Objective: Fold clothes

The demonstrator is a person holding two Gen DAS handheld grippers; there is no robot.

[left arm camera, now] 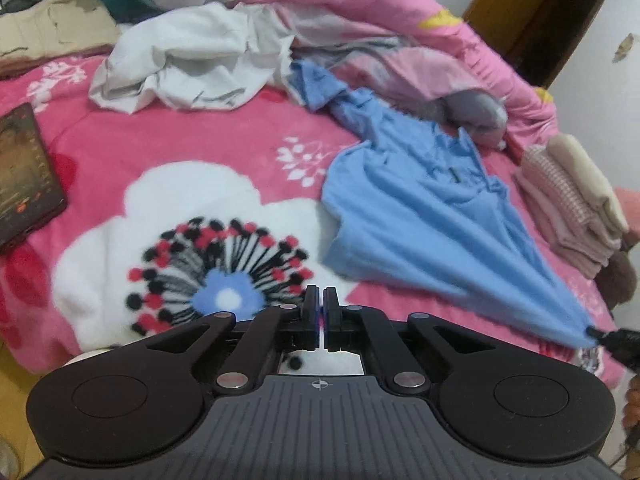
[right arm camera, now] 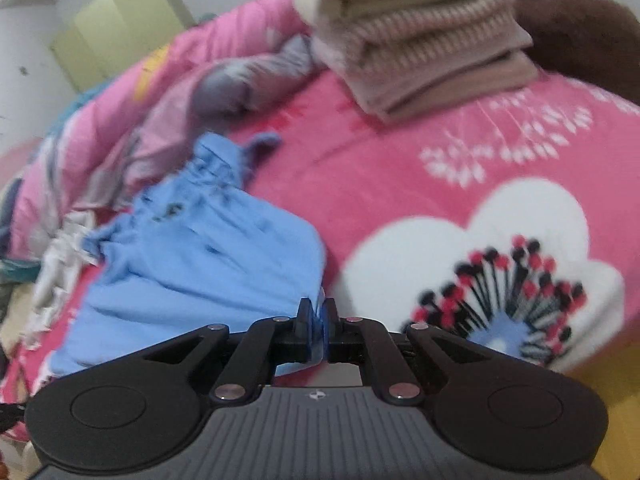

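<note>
A light blue shirt [left arm camera: 420, 220] lies crumpled on the pink flowered blanket [left arm camera: 160, 136], collar toward the back. One hem corner is stretched out to the right gripper's fingertips [left arm camera: 596, 334] at the right edge of the left wrist view. In the right wrist view my right gripper [right arm camera: 318, 314] is shut on that corner, and the blue shirt [right arm camera: 200, 264] fans away up and to the left. My left gripper [left arm camera: 321, 300] is shut over the blanket's big white flower, left of the shirt. No cloth leads to it, though a thin blue sliver shows between its fingers.
A stack of folded beige and striped clothes [left arm camera: 572, 200] [right arm camera: 420, 48] sits on the bed's right side beside something brown and furry [right arm camera: 580, 28]. White garments [left arm camera: 192, 64] and a bunched pink quilt [left arm camera: 380, 20] fill the back. A dark flat book-like thing [left arm camera: 20, 176] lies at the left.
</note>
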